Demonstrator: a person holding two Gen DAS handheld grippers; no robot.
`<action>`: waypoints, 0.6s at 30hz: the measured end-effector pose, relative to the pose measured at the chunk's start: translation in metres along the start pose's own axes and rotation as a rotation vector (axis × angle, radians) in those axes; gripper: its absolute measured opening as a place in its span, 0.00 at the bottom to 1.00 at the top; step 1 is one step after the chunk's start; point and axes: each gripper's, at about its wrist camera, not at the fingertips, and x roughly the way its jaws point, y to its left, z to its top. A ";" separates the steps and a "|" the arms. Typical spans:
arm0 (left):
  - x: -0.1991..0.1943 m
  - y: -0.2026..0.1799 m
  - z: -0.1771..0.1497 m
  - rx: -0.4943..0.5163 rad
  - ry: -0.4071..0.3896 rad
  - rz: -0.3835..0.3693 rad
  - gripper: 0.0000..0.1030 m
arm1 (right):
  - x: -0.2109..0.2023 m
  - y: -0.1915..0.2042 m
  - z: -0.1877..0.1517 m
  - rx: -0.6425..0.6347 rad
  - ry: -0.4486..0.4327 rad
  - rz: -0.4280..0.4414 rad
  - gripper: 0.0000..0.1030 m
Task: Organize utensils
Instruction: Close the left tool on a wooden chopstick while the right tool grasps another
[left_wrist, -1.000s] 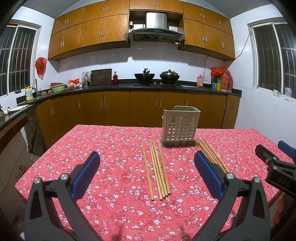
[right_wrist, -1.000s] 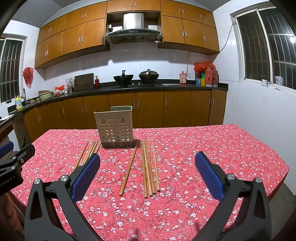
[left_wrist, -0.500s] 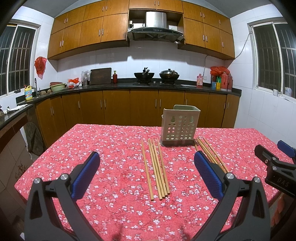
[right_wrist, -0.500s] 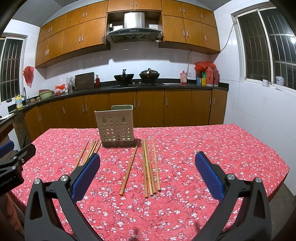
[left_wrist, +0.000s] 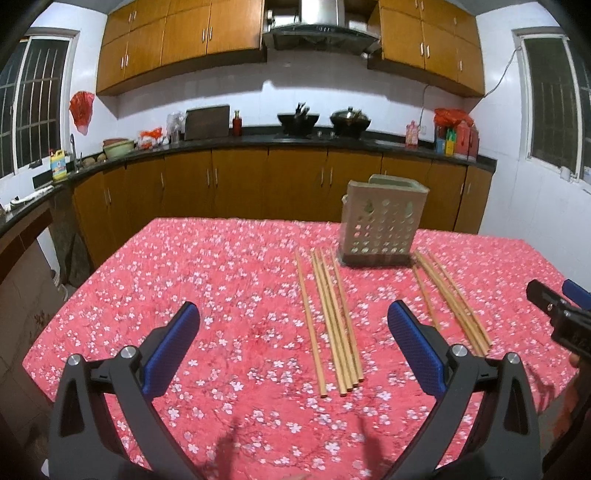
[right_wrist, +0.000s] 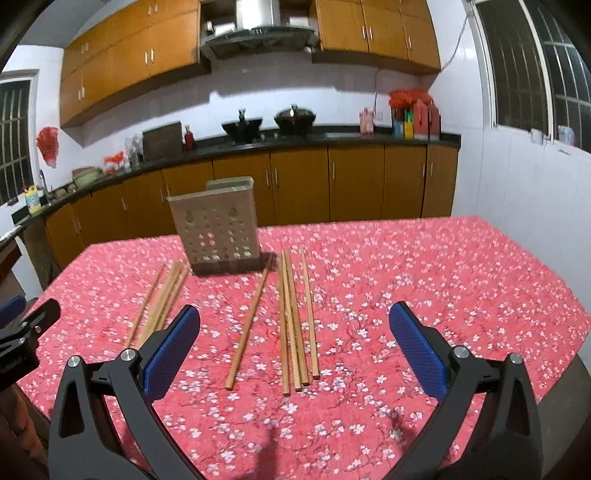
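Desk: one desk with a red cloth full of small white flowers. Everything for the job sits on it.
Holder: one pale box with round holes, the holder, stands upright at the far side of the desk. I cannot see anything poking out of its top.
Sticks, left bunch: five wooden chopsticks lie flat in front of the holder, a little to its left. One lies a bit apart on the left, and four lie close side by side.
Sticks, right bunch: a second bunch of chopsticks lies flat to the right of the holder. They look like four, but they are too close together to count for sure.
Same sticks from the right camera: the bunch of five is near the middle, and the other bunch is off to the left.
Left claw: the left claw is spread wide open above the desk. It holds nothing and touches nothing. The five sticks lie between its blue pads.
Right claw: the right claw is also spread wide open, with nothing in it, above the near ends of the five sticks.
Kitchen behind: brown cupboards and two black pots on the stove.
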 end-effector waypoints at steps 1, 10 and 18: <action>0.006 0.001 0.001 -0.002 0.015 0.001 0.96 | 0.006 -0.002 0.001 0.000 0.018 -0.008 0.98; 0.064 0.019 0.003 -0.060 0.181 -0.031 0.96 | 0.084 -0.023 0.007 0.048 0.240 -0.007 0.50; 0.100 0.020 0.003 -0.052 0.275 -0.059 0.75 | 0.130 -0.030 -0.003 0.064 0.377 0.012 0.32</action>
